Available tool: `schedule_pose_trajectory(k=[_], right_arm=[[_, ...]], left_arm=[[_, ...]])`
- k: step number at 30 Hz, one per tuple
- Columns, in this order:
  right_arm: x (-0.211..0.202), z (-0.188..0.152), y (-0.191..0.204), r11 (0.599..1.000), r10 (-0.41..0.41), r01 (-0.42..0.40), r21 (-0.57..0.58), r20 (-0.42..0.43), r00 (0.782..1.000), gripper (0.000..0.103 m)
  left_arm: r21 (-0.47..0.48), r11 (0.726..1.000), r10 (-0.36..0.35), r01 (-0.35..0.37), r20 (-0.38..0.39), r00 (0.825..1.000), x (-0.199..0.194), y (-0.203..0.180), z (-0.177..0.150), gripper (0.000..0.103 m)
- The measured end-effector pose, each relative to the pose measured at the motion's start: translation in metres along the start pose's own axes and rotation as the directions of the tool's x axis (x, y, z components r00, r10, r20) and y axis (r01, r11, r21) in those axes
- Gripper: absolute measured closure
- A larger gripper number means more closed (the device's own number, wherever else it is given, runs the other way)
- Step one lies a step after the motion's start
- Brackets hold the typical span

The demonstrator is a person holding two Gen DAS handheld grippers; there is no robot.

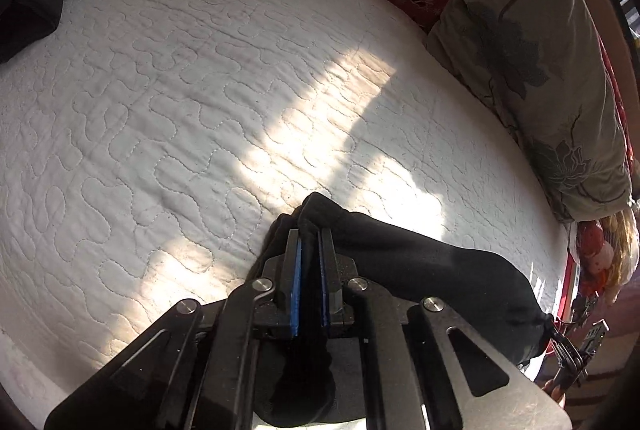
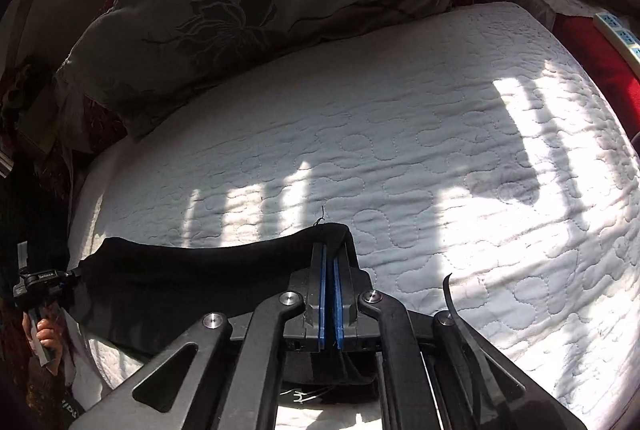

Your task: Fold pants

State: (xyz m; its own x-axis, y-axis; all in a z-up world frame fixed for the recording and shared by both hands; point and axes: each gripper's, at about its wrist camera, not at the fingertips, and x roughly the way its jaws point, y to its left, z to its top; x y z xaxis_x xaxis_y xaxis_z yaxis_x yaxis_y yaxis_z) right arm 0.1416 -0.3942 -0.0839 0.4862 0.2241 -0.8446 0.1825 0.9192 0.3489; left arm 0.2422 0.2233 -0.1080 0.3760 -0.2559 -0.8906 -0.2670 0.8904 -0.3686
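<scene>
Pants stretch between both pinching grippers; only right view shows strap.

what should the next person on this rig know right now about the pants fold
Left hand-held gripper: shut on one end of the black pants.
Right hand-held gripper: shut on the other end of the pants.
The pants hang stretched between the two, low over the white quilt, near the pillow.
Done: both ends gripped.
Left: no finished fold visible yet; lay flat and fold over.
</scene>
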Motion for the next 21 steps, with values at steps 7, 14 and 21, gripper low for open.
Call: schedule_pose_trajectory(k=[7, 14, 21], right_arm=[[0.004, -0.014, -0.013, 0.989, 0.112, -0.109, 0.099, -0.020, 0.994, 0.060], [-0.017, -0.044, -0.024, 0.987, 0.118, -0.116, 0.114, -0.008, 0.993, 0.053], [-0.009, -0.049, -0.010, 0.999, 0.006, -0.005, 0.037, -0.046, 0.999, 0.089]], left_arm=[[-0.049, 0.997, -0.056, 0.053, -0.060, 0.997, -0.005, 0.006, 0.010, 0.096], [-0.049, 0.993, -0.104, 0.103, -0.015, 0.994, -0.043, 0.011, 0.002, 0.086], [0.077, 0.987, -0.139, 0.141, -0.030, 0.990, -0.068, -0.005, -0.033, 0.062]])
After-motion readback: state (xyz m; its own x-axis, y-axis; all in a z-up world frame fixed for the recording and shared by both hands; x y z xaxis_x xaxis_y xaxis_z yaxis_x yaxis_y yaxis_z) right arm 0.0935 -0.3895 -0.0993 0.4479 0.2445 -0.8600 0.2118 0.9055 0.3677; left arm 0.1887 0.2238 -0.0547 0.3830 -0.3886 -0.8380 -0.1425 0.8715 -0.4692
